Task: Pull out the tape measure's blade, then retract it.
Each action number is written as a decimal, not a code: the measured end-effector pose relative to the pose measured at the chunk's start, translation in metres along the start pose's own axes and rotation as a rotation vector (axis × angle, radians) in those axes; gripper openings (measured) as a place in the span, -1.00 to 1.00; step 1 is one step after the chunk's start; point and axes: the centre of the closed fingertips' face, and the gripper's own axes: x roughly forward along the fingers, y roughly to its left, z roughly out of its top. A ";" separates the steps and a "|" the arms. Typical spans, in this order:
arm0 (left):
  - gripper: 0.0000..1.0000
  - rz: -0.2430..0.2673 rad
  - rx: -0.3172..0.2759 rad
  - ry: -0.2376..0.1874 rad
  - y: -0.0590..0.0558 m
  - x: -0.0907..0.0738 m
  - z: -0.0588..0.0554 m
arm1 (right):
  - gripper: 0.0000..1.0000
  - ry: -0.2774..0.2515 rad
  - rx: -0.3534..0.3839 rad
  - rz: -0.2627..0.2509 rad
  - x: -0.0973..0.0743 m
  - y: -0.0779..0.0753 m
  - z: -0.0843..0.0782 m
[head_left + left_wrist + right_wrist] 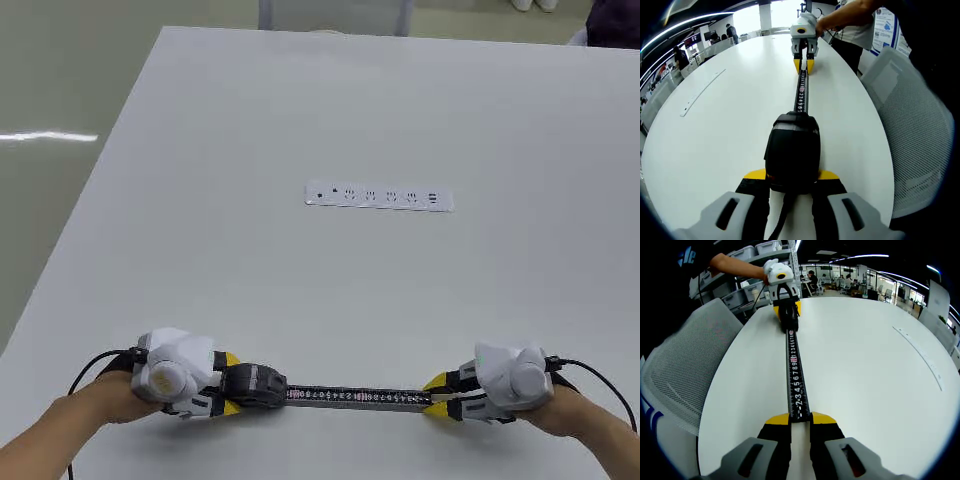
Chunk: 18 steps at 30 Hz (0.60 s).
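Left claw (232, 383) (792, 175) pinches the black case (255, 384) (792, 150) of the tape measure between its yellow tips, and the right claw (438, 395) (800, 418) is pressed onto the free end of the blade (355, 396) (794, 375). The blade lies flat and straight between them, pulled out along the near edge of the desk (350, 130). Both hands sit just inside that edge, well apart from each other. Beside this edge, the gripper views show a grey mesh chair (920, 125) (685, 365) close to the desk. Beyond the blade the white top runs bare to a flat white power strip (378, 196) near the middle, lying parallel to the blade and well apart from it. Past the strip the top is open to its far edge, where a chair back (335, 15) stands. Pale green floor (50, 150) shows along the left side. Farther off, the right gripper view shows shelves with bins (760, 250) and an open office with ceiling lights.
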 end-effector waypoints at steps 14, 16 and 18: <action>-0.43 -0.001 0.004 0.002 -0.001 0.000 0.000 | -0.78 0.009 0.007 -0.007 -0.007 0.000 -0.008; -0.43 0.000 0.004 0.002 -0.001 0.000 0.000 | -0.78 0.010 0.009 -0.008 -0.009 0.000 -0.008; -0.43 -0.001 0.003 0.001 0.000 0.000 0.000 | -0.78 0.012 0.009 -0.012 -0.010 -0.001 -0.011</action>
